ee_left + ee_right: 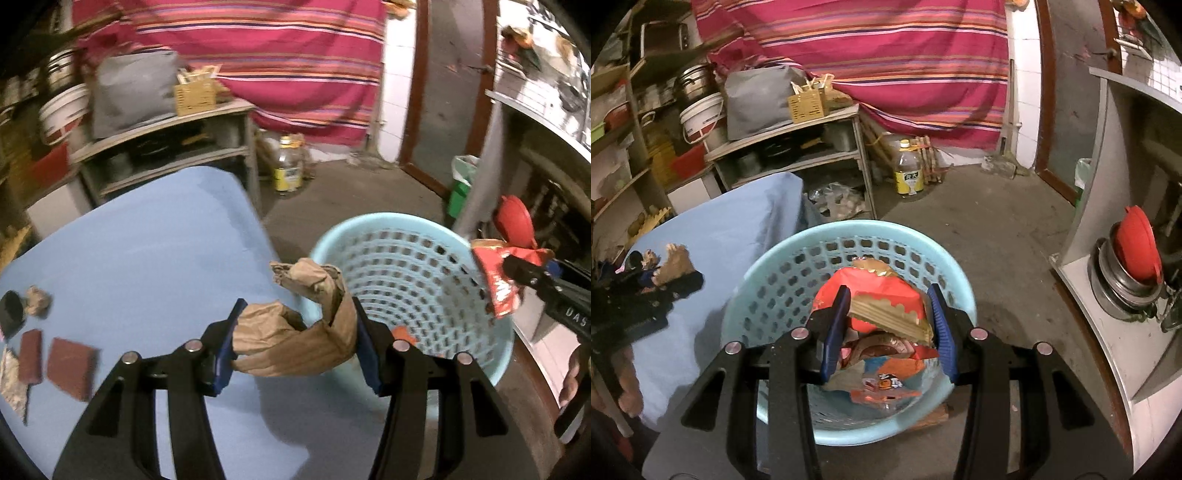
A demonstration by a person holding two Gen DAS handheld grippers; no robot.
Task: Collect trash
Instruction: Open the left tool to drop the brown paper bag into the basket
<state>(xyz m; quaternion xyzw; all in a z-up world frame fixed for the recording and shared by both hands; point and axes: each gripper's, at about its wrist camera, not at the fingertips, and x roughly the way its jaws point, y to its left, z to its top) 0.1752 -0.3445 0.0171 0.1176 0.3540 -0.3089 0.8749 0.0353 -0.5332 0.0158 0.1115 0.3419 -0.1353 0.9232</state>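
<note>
Above the pale blue perforated basket (783,295) that stands on the concrete floor beside the blue-covered desk (147,240), the right tool (888,325) is clamped on a crumpled red snack wrapper (882,295) with a gold zigzag edge; the print on it is too creased to read, though a small cartoon figure shows on its lower flap. From the left wrist view the same wrapper hangs over the basket's far rim, and the letters "UAS" can be made out on the black body of that tool. The left tool (295,332) is clamped on a twisted wad of brown paper (295,332), held over the desk edge just at the basket's near rim. On the desk, well to the left, lie a small crumpled paper ball (37,301), two dark reddish-brown flat pieces (70,362), a black round thing (11,308) and a scrap of foil (13,380). Farther back a clear plastic bottle (908,168) with a yellow cap and a yellow label stands on the floor; its lettering seems to read "RK" but is too small to be sure. Behind it hangs a pink striped cloth (868,55), and a white bucket (701,118) sits on the shelves at the left. A red lid (1136,243) rests in stacked steel pots at the right
</note>
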